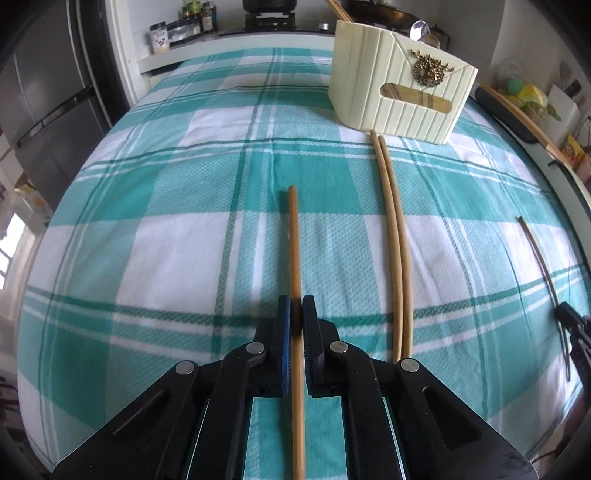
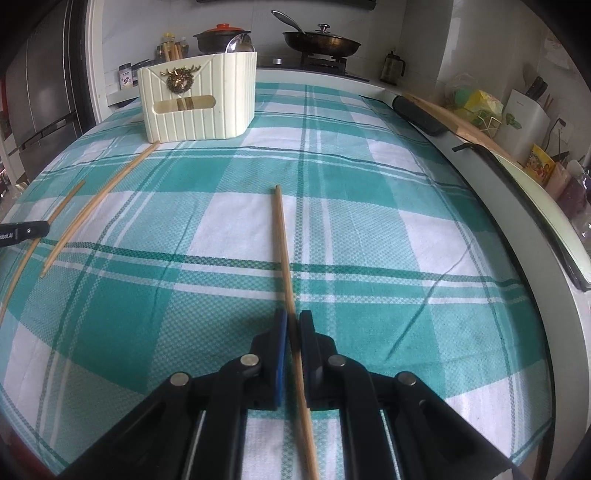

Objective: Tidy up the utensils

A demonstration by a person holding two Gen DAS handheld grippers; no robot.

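The left gripper (image 1: 295,314) was seen closed on a single chopstick (image 1: 294,240), its blue pads pressed against the stick from both sides. The stick ran straight ahead from the jaws over the checked cloth (image 1: 166,240). No earlier frame was available for comparison.

The right gripper (image 2: 293,328) was likewise seen clamped on a second chopstick (image 2: 282,240), which pointed forward and slightly left over the cloth.

In the left wrist view, a pair of chopsticks (image 1: 391,229) was noted lying side by side on the cloth, just right of the held stick, far tips near the holder's base. At the right edge of that view the right gripper and its stick were partly visible.

Further back, a cream ribbed holder (image 1: 399,96) was recorded standing upright on the cloth, with a gold ornament (image 1: 428,70) on its front. Chopsticks and a spoon (image 1: 419,29) were seen protruding from its top.

Beyond the table, a stove with a pan (image 2: 321,44) and a pot (image 2: 221,37) was noted.
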